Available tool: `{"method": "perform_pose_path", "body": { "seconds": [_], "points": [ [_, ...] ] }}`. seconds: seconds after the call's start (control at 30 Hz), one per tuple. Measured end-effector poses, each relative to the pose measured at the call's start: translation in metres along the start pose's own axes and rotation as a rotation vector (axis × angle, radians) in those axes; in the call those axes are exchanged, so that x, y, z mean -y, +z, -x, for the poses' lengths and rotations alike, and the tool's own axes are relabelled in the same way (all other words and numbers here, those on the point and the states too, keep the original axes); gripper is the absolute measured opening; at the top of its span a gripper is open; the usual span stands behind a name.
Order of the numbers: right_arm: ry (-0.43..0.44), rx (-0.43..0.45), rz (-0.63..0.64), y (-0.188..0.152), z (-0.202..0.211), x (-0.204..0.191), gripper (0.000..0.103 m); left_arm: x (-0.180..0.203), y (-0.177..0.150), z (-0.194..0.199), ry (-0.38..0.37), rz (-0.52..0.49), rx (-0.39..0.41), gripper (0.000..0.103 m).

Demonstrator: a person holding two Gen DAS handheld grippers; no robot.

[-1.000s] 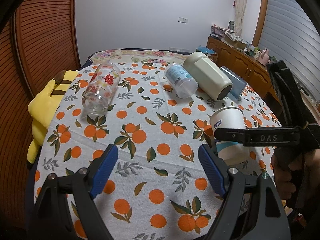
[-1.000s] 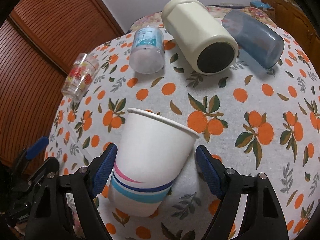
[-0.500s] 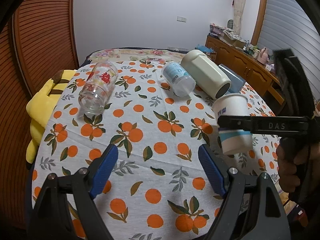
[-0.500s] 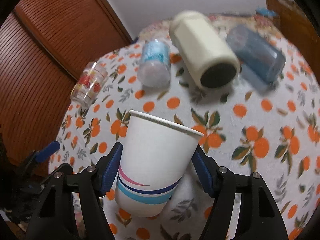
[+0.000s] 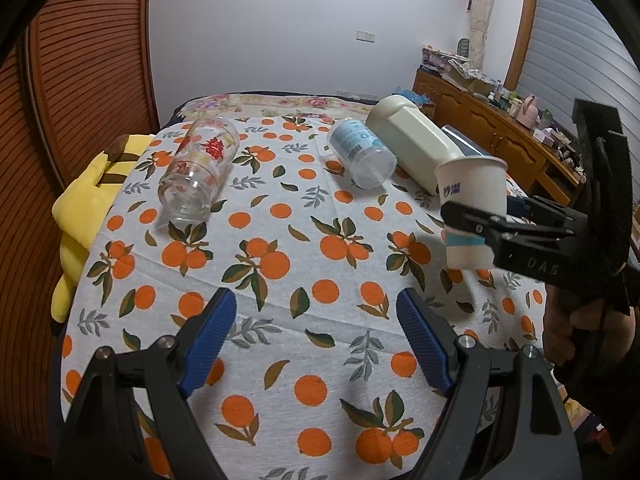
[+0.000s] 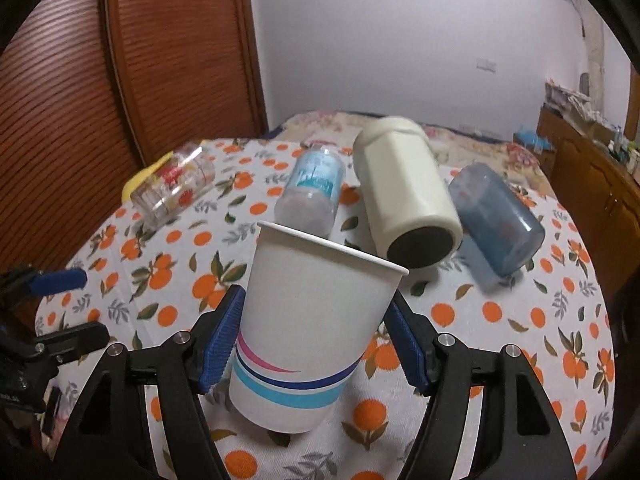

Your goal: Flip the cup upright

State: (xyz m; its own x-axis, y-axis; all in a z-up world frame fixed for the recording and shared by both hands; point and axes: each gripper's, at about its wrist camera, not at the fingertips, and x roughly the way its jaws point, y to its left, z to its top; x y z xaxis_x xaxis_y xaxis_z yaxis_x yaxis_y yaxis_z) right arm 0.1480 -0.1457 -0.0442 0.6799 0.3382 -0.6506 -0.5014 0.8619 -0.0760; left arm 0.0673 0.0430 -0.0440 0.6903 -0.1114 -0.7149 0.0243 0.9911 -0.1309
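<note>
Right gripper clamps paper cup mid-body, rim up, lifted above tablecloth. Left gripper hovers low, jaws wide, holding nothing. Only left view shows hand gripping right handle.

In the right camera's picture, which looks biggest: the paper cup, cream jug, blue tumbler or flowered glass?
1. Paper cup, though it is nearest the camera.
2. Cream jug.
3. Blue tumbler.
4. Flowered glass, the farthest.

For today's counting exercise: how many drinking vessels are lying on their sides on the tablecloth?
4. The printed glass lies far left, the clear plastic cup at centre, the cream tumbler beside it, the blue cup far right. The paper cup is held in the right gripper, not lying.
</note>
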Motion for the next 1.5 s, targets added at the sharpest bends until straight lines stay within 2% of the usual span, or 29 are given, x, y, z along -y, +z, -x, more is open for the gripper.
{"method": "perform_pose_path", "body": {
  "seconds": [0.23,0.3,0.43,0.63,0.77,0.97,1.17,1.3,1.5],
  "points": [
    [0.036,0.017,-0.017,0.005,-0.002,0.006,0.072,-0.001,0.0,-0.001,0.001,0.002,0.001,0.083],
    [0.055,0.0,-0.022,0.006,-0.004,0.007,0.065,-0.002,0.0,-0.001,0.0,0.002,0.001,0.082],
    [0.072,0.002,-0.023,0.005,-0.001,0.007,0.063,-0.002,0.0,-0.001,0.0,0.004,0.003,0.083],
    [0.008,0.085,0.038,-0.003,0.015,0.0,0.064,-0.001,0.0,-0.001,-0.005,0.005,0.005,0.083],
    [-0.02,0.083,0.101,-0.014,0.018,-0.008,0.064,0.002,-0.001,0.002,-0.006,0.003,0.009,0.083],
    [-0.019,0.077,0.103,-0.03,0.03,-0.007,0.064,0.004,-0.001,0.003,-0.012,0.008,0.013,0.083],
    [-0.051,0.135,0.096,-0.008,0.021,-0.006,0.064,0.006,0.0,0.0,-0.01,0.01,0.012,0.083],
    [-0.084,0.091,0.102,0.003,-0.002,-0.002,0.064,0.005,-0.001,0.0,-0.01,0.009,0.011,0.082],
    [-0.083,0.077,0.12,-0.008,0.004,-0.003,0.064,-0.001,-0.003,0.0,-0.01,0.024,0.016,0.083]
  ]
}}
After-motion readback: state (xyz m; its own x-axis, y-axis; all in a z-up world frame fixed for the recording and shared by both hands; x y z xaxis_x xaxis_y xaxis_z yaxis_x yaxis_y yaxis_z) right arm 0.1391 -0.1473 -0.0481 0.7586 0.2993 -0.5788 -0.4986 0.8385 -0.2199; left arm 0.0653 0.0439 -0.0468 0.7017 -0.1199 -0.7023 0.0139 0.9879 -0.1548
